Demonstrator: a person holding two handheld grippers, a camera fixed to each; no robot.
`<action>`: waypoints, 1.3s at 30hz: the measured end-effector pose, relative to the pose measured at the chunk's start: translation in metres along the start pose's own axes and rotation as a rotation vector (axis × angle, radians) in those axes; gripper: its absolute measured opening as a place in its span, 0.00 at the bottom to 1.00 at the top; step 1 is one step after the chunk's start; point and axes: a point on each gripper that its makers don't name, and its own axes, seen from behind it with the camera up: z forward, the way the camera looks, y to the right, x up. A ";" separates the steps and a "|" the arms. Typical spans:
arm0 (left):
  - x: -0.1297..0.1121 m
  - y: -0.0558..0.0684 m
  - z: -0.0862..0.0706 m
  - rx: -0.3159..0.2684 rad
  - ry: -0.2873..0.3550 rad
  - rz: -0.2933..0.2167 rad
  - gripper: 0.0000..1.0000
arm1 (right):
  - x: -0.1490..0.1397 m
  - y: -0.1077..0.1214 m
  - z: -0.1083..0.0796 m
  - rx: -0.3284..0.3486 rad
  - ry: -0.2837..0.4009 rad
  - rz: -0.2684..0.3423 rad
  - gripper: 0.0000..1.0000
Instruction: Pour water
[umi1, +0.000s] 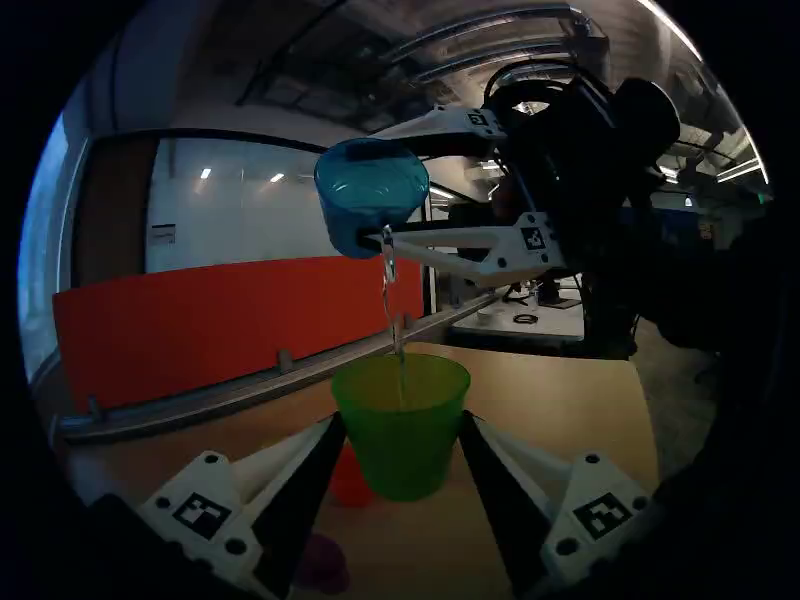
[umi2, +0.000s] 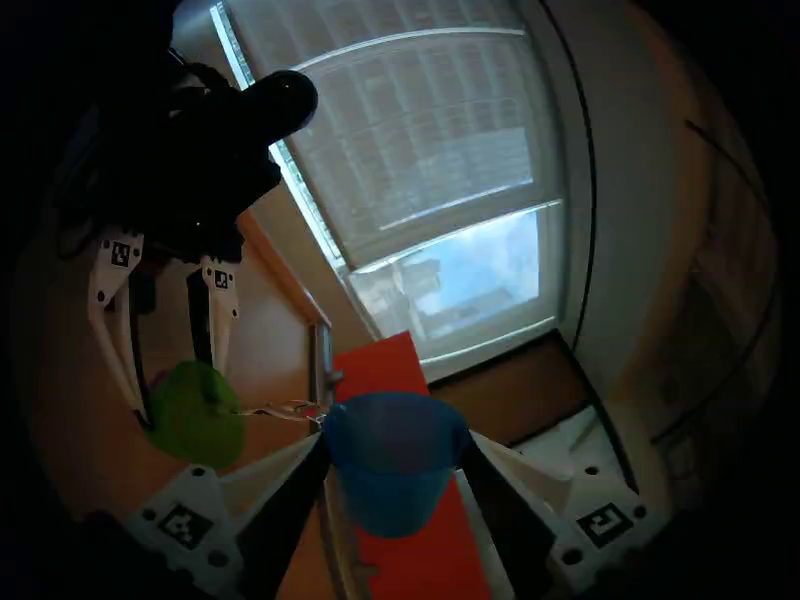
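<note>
Left tongs clasping green cup, blue cup tipped above

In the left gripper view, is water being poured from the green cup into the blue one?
No, the tilted blue cup hangs above, and its stream falls into the green cup.

Left gripper held level, right gripper tipped over above it, both clamped

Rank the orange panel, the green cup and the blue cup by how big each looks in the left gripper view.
1. Orange panel.
2. Green cup.
3. Blue cup, only slightly smaller; it is farther from the camera, so true sizes may match.
</note>
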 end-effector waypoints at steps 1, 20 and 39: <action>0.000 0.000 0.000 0.001 0.000 0.000 0.81 | 0.000 0.000 0.000 -0.001 0.000 -0.004 0.90; 0.001 -0.001 0.001 0.002 0.002 -0.003 0.81 | 0.004 0.004 0.000 -0.014 0.007 -0.070 0.90; 0.004 0.003 -0.002 -0.005 0.003 -0.001 0.82 | 0.011 0.006 -0.006 -0.019 0.026 -0.122 0.90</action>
